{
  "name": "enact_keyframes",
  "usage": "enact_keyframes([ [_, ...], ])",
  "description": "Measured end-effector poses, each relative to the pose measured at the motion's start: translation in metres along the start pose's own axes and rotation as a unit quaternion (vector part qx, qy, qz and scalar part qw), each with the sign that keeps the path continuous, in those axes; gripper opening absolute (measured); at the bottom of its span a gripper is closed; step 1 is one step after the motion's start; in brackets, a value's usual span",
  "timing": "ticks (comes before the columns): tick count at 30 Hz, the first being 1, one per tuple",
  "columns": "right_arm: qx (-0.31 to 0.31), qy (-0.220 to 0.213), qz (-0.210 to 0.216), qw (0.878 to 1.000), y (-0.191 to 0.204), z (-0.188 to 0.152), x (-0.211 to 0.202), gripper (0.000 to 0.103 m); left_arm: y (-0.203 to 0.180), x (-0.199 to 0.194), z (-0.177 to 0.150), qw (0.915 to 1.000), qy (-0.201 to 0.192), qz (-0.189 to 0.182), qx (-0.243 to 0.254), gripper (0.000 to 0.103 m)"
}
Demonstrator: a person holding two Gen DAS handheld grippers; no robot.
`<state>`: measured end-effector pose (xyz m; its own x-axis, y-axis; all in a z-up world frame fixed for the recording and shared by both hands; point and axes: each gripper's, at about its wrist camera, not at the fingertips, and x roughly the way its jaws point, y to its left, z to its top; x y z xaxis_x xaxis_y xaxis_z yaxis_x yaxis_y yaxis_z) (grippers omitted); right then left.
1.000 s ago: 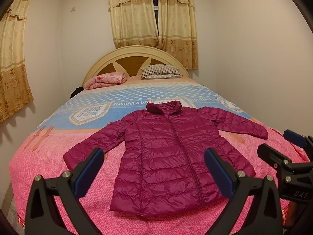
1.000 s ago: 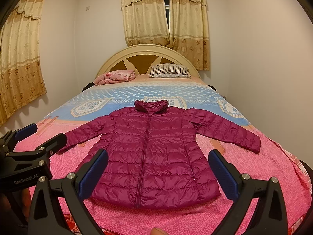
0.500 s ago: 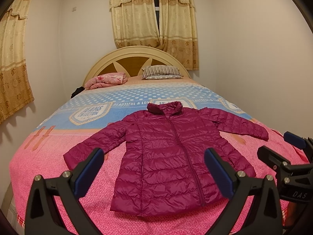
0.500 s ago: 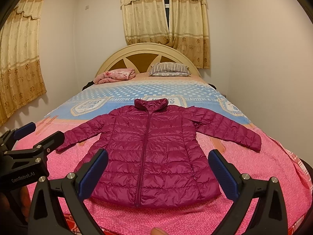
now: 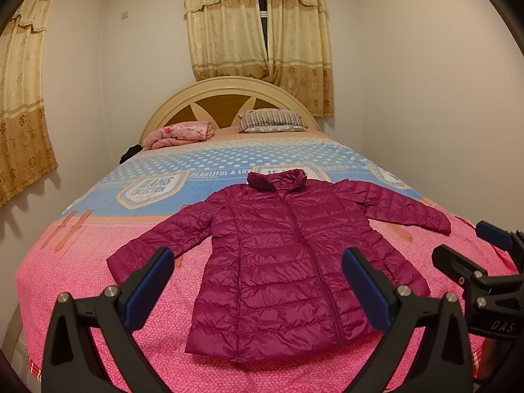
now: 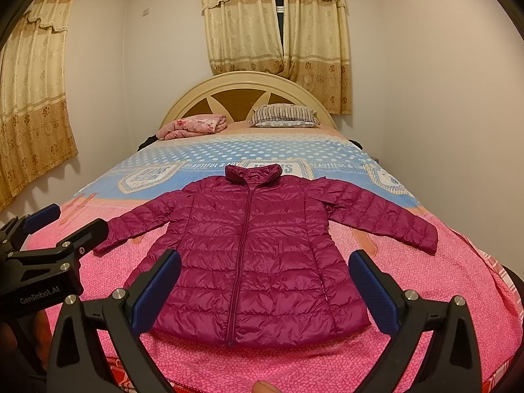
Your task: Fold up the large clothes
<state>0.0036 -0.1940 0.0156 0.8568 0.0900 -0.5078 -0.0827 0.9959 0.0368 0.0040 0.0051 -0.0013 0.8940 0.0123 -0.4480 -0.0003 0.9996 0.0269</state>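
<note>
**One jacket spread flat, nothing folded yet**

The magenta puffer jacket [image 5: 281, 262] lies zipped and face up on the bed [image 5: 82, 271], collar toward the headboard [image 6: 249, 88], both sleeves angled out. I judge it is laid this way so each sleeve can be folded across. My left hand-held gripper [image 5: 258, 288] and right hand-held gripper [image 6: 265, 285] hover short of the jacket's hem, both spread wide and holding nothing. Beyond the jacket's collar: one striped pillow [image 6: 283, 116], one pink blanket [image 6: 193, 126].
</note>
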Motion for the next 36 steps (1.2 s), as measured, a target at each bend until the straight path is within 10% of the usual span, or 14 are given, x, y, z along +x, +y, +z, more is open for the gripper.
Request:
enact_keyframes([
  [36,-0.002,0.004,0.004,1.0,0.0028,0.0013,0.0016,0.102,0.0001,0.0009,-0.0018,1.0,0.0,0.0,0.0,0.103],
])
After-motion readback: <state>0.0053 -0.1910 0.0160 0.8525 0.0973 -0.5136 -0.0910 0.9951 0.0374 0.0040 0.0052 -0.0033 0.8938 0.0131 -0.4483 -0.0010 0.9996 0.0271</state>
